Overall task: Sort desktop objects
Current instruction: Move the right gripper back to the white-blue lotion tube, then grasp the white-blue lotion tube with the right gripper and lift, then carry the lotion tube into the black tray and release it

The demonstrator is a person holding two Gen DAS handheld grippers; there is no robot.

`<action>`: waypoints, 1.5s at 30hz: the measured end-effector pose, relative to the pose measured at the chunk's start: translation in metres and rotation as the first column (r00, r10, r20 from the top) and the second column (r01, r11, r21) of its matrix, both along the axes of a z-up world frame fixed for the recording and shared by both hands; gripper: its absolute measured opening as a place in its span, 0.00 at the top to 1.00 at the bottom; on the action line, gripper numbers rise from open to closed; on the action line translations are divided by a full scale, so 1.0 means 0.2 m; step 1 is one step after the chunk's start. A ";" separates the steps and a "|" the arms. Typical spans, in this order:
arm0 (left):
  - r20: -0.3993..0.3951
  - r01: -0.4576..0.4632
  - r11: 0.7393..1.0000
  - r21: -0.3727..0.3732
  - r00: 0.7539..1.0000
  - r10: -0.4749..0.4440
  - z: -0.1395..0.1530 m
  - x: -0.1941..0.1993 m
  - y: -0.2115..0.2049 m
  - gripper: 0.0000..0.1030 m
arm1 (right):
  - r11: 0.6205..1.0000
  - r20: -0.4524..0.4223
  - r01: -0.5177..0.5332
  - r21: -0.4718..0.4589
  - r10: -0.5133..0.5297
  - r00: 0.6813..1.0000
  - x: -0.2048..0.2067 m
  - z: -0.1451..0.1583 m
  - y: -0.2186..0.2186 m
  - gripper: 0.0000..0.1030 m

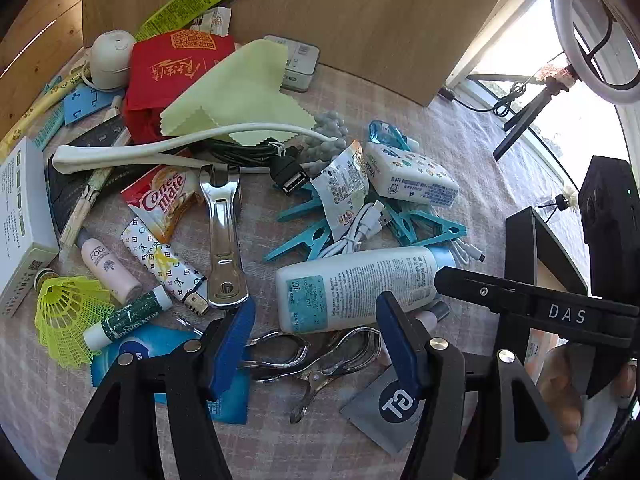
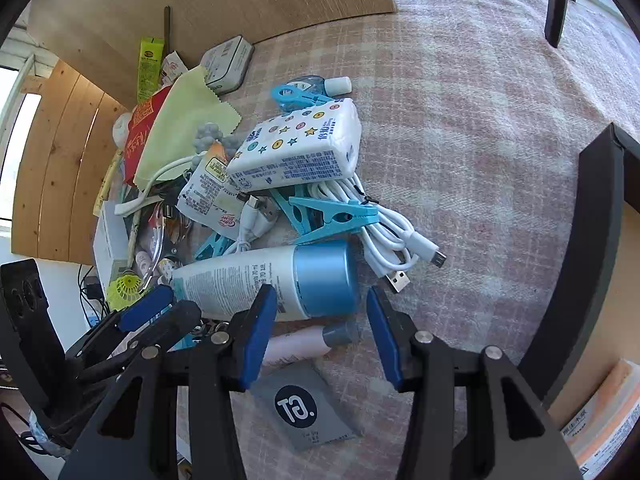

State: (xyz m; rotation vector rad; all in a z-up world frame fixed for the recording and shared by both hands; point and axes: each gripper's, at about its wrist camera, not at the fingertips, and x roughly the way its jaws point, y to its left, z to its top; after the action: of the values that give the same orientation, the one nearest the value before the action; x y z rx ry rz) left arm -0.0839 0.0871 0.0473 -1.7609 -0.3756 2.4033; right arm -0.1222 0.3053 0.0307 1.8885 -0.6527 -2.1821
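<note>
Looking at the left wrist view, there's a messy pile on the checked tablecloth [image 1: 460,148]: going left to right, a white box [image 1: 20,216] at 9 o'clock, a yellow shuttlecock [image 1: 68,316] at 8, a patterned lighter [image 1: 164,260] beside a pink tube [image 1: 106,266], a shiny bottle opener [image 1: 222,236] near the middle, then teal clothespins [image 1: 304,240], and a tissue pack [image 1: 412,176] at 2 o'clock. The big white bottle [image 1: 352,288] lies on its side just right of centre. The left gripper [image 1: 316,344] has its jaws spread wide, hanging over some metal clips [image 1: 316,356], holding nothing as far as I can see. Over in the right wrist view, the right gripper [image 2: 320,328] is spread apart too, jaws either side of the bottle's blue cap [image 2: 324,276], though I can't tell if they touch it. A grey sachet [image 2: 304,412] sits at 6 o'clock, and a white cable [image 2: 396,236] trails off toward 3.
</note>
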 end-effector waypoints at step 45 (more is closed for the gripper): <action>-0.177 0.400 0.917 -0.007 0.902 -0.395 0.41 0.34 0.90 0.42 | 0.960 -0.131 0.268 0.080 -0.257 0.958 0.85 0.45 0.66 0.54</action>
State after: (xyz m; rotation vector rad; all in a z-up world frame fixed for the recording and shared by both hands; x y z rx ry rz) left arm -0.0161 0.2662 0.1295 -1.4284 -0.0226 2.2159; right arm 0.0468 0.4379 0.1200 1.7858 -0.8316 -2.5107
